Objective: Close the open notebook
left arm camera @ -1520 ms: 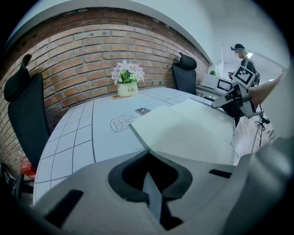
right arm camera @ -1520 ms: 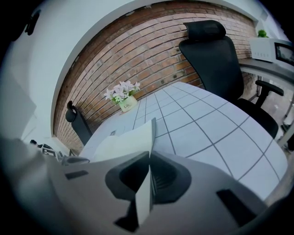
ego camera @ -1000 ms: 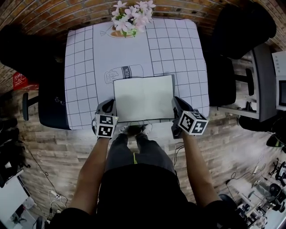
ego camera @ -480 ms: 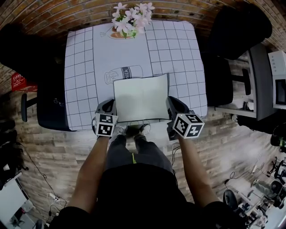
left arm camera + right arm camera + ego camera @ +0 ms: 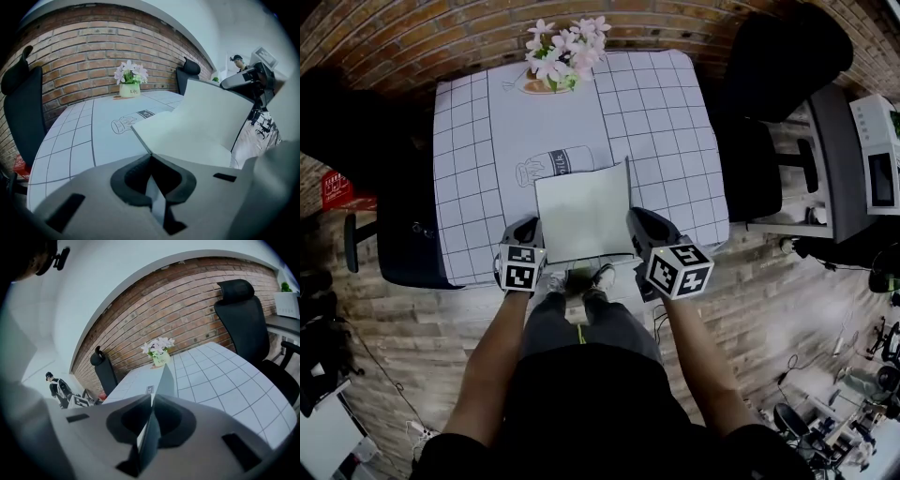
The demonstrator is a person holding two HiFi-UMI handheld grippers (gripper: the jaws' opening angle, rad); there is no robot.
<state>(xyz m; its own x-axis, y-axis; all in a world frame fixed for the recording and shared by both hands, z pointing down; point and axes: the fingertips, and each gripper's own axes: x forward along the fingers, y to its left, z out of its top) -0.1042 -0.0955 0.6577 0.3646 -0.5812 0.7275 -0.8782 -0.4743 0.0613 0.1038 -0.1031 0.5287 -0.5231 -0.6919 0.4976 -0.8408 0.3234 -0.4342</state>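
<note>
The white notebook (image 5: 579, 214) lies open near the front edge of the grid-patterned table (image 5: 478, 131). My left gripper (image 5: 531, 231) is shut on the near left corner of its flat left half (image 5: 187, 143), and the sheet runs into the closed jaws (image 5: 151, 161). My right gripper (image 5: 635, 223) holds the right half (image 5: 167, 377), which stands raised almost on edge above the table (image 5: 220, 110). Its jaws are opening slightly, with that raised half still pinched between them (image 5: 151, 403).
A pot of pink flowers (image 5: 562, 52) stands at the table's far edge. A milk-bottle drawing (image 5: 553, 164) is printed just behind the notebook. Black office chairs stand at the right (image 5: 773, 66) and left (image 5: 403, 225). A person stands far off (image 5: 57, 386).
The right gripper has risen and swung left, lifting the notebook's right half from flat to nearly upright. The left gripper has stayed put on the left corner.
</note>
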